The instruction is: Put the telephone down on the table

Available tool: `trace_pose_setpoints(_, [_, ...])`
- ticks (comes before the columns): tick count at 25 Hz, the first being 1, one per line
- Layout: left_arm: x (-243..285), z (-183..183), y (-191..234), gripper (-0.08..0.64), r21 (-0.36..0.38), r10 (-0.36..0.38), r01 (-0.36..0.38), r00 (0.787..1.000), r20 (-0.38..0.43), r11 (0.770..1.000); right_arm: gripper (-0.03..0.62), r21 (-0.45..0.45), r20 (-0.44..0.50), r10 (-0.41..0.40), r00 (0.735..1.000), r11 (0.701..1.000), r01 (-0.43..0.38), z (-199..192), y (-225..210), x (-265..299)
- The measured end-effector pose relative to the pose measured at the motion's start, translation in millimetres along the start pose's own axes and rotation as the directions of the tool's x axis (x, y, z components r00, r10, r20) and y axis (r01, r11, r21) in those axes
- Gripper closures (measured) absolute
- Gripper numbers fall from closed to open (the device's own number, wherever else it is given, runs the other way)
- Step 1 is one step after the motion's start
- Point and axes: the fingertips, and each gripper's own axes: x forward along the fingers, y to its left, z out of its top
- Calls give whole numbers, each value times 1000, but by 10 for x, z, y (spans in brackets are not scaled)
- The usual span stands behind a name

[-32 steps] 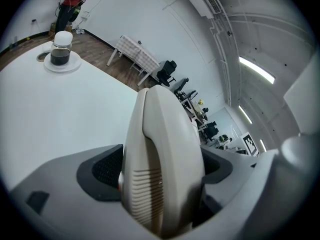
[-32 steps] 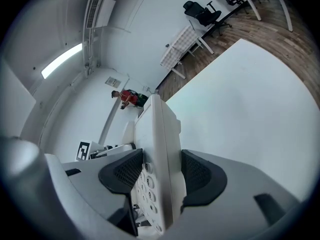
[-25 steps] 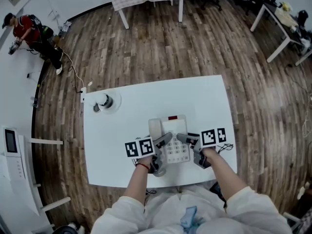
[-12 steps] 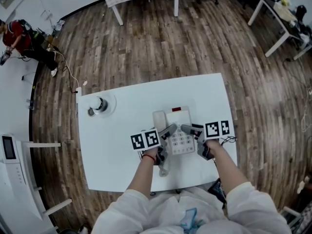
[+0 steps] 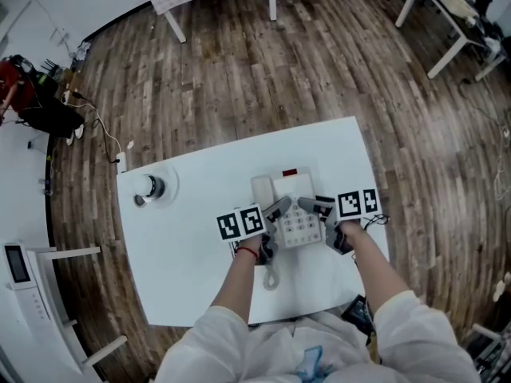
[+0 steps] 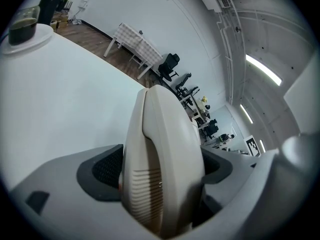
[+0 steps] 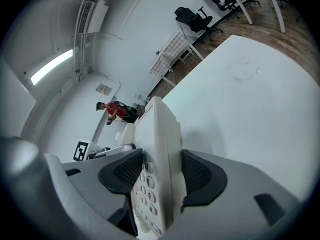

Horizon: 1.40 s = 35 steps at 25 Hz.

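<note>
In the head view a cream telephone (image 5: 294, 212) with a keypad sits between both grippers over the near right part of the white table (image 5: 184, 246). My left gripper (image 5: 276, 211) is shut on the handset side; its own view shows the handset (image 6: 161, 159) filling the jaws of that left gripper (image 6: 162, 170). From the other side, my right gripper (image 5: 313, 207) is shut on the keypad edge of the base (image 7: 159, 144), pinched by the right gripper (image 7: 157, 171). The telephone's cord (image 5: 271, 276) trails toward the near edge. I cannot tell whether the base touches the table.
A dark cup on a round white saucer (image 5: 148, 187) stands at the table's far left, also seen as the cup (image 6: 22, 26). A person in red (image 7: 114, 111) crouches across the wooden floor. More tables and chairs stand farther off.
Both grippers, still shut, have carried the telephone slightly away from the near edge. The head camera has shifted, so the table sits lower and further left in view.
</note>
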Motion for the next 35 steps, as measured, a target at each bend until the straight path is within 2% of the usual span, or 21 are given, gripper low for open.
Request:
trace_pose_setpoints(9, [283, 239, 40, 138, -6, 8, -8, 1000, 13, 1000, 347, -7, -2, 9, 1000, 1000, -9, 324, -189, 109])
trace_pose_setpoints(15, [347, 322, 28, 138, 24, 21, -21, 1000, 22, 999, 347, -9, 3, 32, 999, 999, -32, 417, -227, 131])
trace_pose_setpoints(22, [362, 379, 39, 140, 69, 32, -33, 999, 20, 997, 345, 5, 16, 49, 999, 999, -49, 441, -240, 170])
trace_pose_setpoints(31, [370, 380, 37, 140, 125, 27, -34, 998, 59, 992, 345, -20, 8, 87, 996, 996, -86, 429, -263, 184])
trace_pose_setpoints(35, [375, 381, 49, 140, 123, 26, -35, 997, 69, 992, 345, -27, 3, 92, 996, 995, -92, 430, -271, 197])
